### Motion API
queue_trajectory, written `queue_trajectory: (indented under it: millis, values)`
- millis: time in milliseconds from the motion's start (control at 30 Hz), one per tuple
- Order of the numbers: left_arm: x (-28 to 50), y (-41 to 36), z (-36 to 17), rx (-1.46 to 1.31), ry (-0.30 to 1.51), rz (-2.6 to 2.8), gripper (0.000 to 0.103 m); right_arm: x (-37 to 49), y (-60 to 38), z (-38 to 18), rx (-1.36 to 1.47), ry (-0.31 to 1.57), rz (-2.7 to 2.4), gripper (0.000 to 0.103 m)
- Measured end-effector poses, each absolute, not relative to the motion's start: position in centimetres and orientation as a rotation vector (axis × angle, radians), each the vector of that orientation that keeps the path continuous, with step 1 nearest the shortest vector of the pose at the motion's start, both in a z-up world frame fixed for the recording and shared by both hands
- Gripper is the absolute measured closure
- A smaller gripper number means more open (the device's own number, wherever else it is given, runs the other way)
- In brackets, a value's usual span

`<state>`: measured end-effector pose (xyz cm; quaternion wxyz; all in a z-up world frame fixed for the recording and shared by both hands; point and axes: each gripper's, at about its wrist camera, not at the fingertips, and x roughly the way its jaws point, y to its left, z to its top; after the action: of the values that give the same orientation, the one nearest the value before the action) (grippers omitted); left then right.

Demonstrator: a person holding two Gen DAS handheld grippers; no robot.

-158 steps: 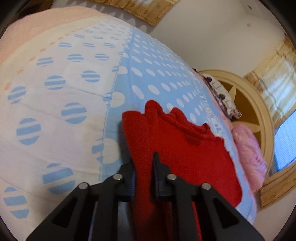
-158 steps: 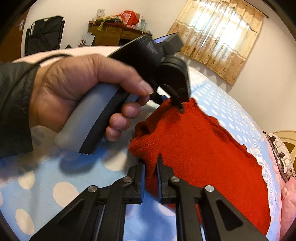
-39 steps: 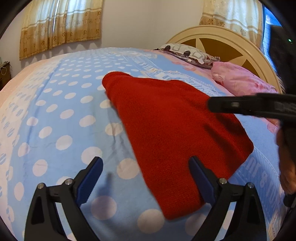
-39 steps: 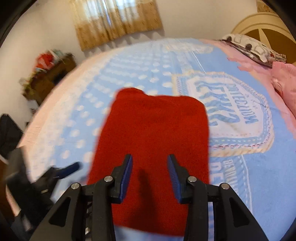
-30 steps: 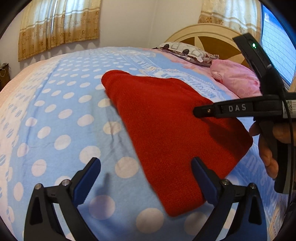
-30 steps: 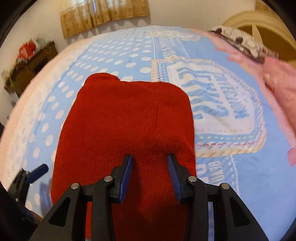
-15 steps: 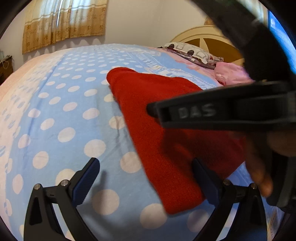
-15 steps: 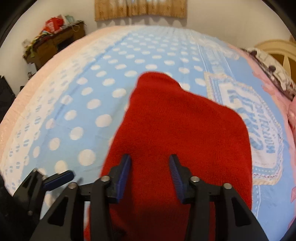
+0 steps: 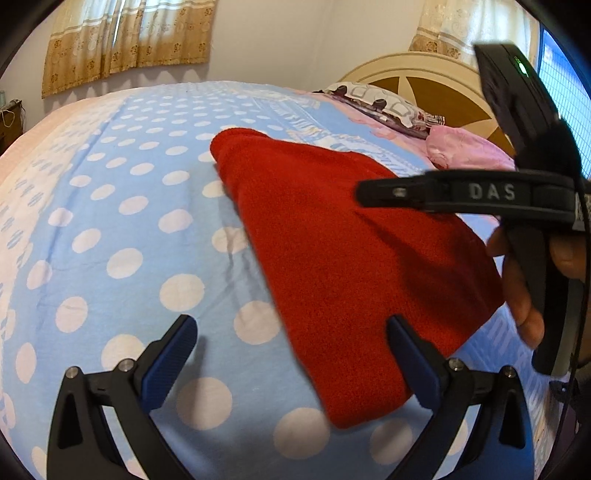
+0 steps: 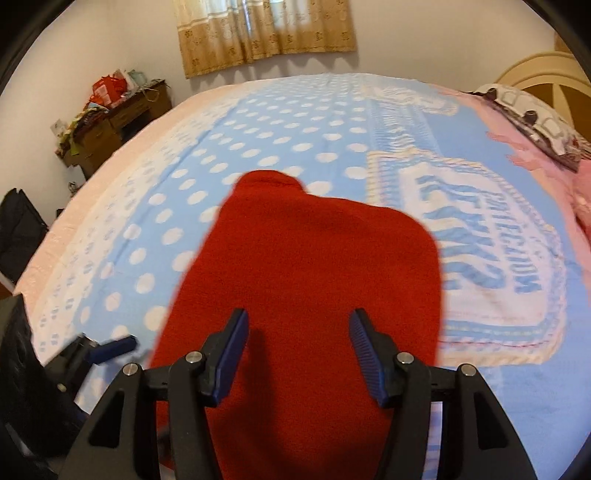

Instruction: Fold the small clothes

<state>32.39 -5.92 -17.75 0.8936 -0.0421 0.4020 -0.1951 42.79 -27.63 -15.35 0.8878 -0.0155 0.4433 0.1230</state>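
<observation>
A red knitted garment (image 9: pixel 343 254) lies folded flat on the blue polka-dot bedspread (image 9: pixel 122 229). My left gripper (image 9: pixel 291 350) is open and empty, low over the bedspread at the garment's near corner. My right gripper (image 10: pixel 299 343) is open and empty, hovering over the near part of the garment (image 10: pixel 317 266). In the left wrist view the right gripper's body and the hand holding it reach in from the right above the garment. The left gripper's blue fingertip (image 10: pixel 118 345) shows at the lower left of the right wrist view.
Pillows (image 9: pixel 380 101) and a pink cover (image 9: pixel 465 147) lie at the cream headboard (image 9: pixel 417 70). A cluttered wooden desk (image 10: pixel 110 118) stands past the bed's far side, below curtains (image 10: pixel 266 33). A dark chair (image 10: pixel 18 232) is at the left.
Both grippers let go of the garment and opened. In the last second the right gripper opened wider and pulled back to the right, while the left gripper stayed nearly still.
</observation>
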Motion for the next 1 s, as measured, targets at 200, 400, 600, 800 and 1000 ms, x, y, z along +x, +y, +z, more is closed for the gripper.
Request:
queue_trajectory:
  millis: [200, 400, 600, 800, 1000]
  values:
    - [32.0, -6.1, -16.7, -0.087, 0.787, -0.42, 0.0, 42.5, -29.4, -16.5, -0.043, 0.927, 0.318, 0.045]
    - [32.4, -5.8, -15.1, -0.134, 0.755, -0.452, 0.0, 42.5, -32.6, -13.9, 0.075, 0.807, 0.329, 0.041]
    - [34.2, -6.7, -16.6, -0.154, 0.821, -0.46, 0.0, 45.6, -38.1, -16.0, 0.26, 0.911, 0.287, 0.038]
    - [34.7, -6.6, -17.8, -0.225, 0.867, -0.498, 0.0, 47.4, -40.2, -19.6, 0.406, 0.979, 0.353, 0.038]
    - [34.8, -7.0, -18.5, -0.236, 0.896, -0.506, 0.0, 48.8, -39.9, -21.0, 0.464, 0.978, 0.414, 0.036]
